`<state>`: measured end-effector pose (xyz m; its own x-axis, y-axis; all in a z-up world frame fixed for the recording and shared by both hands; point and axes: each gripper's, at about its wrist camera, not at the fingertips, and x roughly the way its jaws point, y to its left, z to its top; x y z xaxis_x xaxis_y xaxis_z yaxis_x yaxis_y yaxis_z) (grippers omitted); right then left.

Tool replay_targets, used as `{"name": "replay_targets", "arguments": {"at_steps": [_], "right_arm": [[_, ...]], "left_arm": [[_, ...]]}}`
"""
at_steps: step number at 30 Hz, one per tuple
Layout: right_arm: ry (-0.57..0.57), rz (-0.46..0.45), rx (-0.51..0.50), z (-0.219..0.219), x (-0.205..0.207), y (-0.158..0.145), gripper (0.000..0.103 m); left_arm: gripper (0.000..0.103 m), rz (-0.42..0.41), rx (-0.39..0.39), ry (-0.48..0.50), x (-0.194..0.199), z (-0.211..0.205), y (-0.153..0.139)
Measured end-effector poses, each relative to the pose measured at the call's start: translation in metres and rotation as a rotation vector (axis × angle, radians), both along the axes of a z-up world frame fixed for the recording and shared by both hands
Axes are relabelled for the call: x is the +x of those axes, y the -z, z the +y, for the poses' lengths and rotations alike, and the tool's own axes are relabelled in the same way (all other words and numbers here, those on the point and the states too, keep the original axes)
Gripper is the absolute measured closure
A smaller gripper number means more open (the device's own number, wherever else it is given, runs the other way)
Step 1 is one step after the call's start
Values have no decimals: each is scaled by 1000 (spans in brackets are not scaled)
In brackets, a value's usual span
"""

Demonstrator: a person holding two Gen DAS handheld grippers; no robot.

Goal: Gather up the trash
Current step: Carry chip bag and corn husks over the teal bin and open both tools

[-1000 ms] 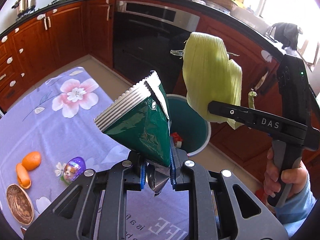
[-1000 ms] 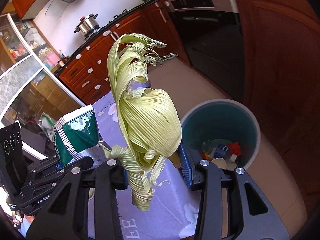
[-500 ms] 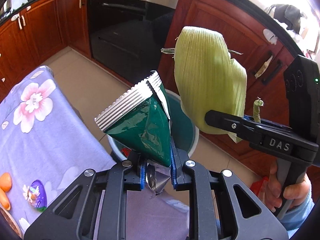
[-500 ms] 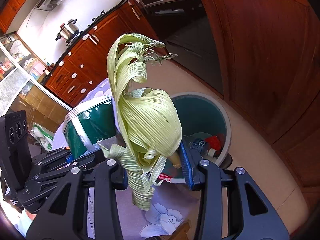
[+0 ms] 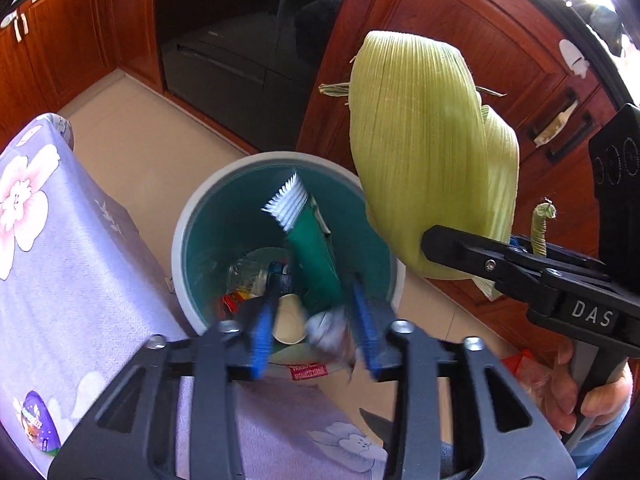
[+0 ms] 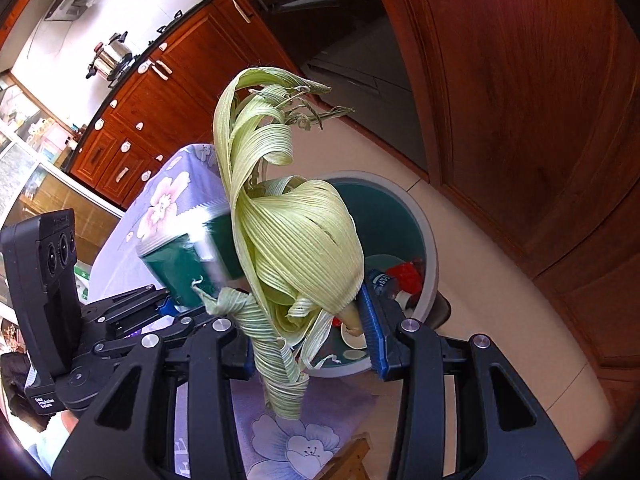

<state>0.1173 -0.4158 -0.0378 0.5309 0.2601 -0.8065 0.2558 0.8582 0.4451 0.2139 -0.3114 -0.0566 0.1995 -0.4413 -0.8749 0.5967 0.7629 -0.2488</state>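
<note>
My left gripper [image 5: 314, 326] is open above a round teal bin [image 5: 188, 236] on the floor. A green snack bag [image 5: 308, 236] with a white crimped edge is blurred, loose between the spread fingers and dropping into the bin. In the right wrist view the bag [image 6: 188, 256] shows just off the left gripper's tips. My right gripper [image 6: 310, 334] is shut on pale green corn husks [image 6: 288, 236] and holds them above the bin's [image 6: 420, 232] near rim. The husks [image 5: 424, 152] also show in the left wrist view, right of the bin.
The bin holds a plastic bottle [image 5: 256, 272], a paper cup [image 5: 286, 320] and red wrappers. A table with a purple flowered cloth [image 5: 60, 264] stands just left of it, with a small purple packet [image 5: 34, 424] on it. Wooden cabinets [image 5: 460, 52] and an oven [image 5: 240, 40] stand behind.
My left gripper has opened and let go of the green snack bag, which is falling into the bin. Both grippers have moved further over the bin and tilted down.
</note>
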Motion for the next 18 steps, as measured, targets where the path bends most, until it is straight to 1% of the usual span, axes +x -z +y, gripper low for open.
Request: {"name": "replay_targets", "arguments": {"at_steps": [1, 2, 4, 6, 10, 12, 18], "right_arm": [[0, 4, -2, -1, 0, 2, 64], [0, 8, -3, -1, 0, 3, 64], [1, 16, -2, -1, 1, 5, 64], [2, 22, 0, 0, 3, 8, 64], [-5, 34, 7, 2, 9, 14, 64], [-12, 40, 10, 4, 12, 17, 64], [-25, 57, 12, 8, 19, 26, 63]], "left_arm": [[40, -5, 1, -7, 1, 1, 0], [38, -13, 0, -12, 1, 1, 0], [31, -10, 2, -16, 3, 1, 1], [26, -7, 9, -24, 3, 4, 2], [11, -13, 25, -43, 2, 12, 1], [7, -27, 30, -62, 2, 18, -1], [4, -43, 38, -89, -1, 32, -7]]}}
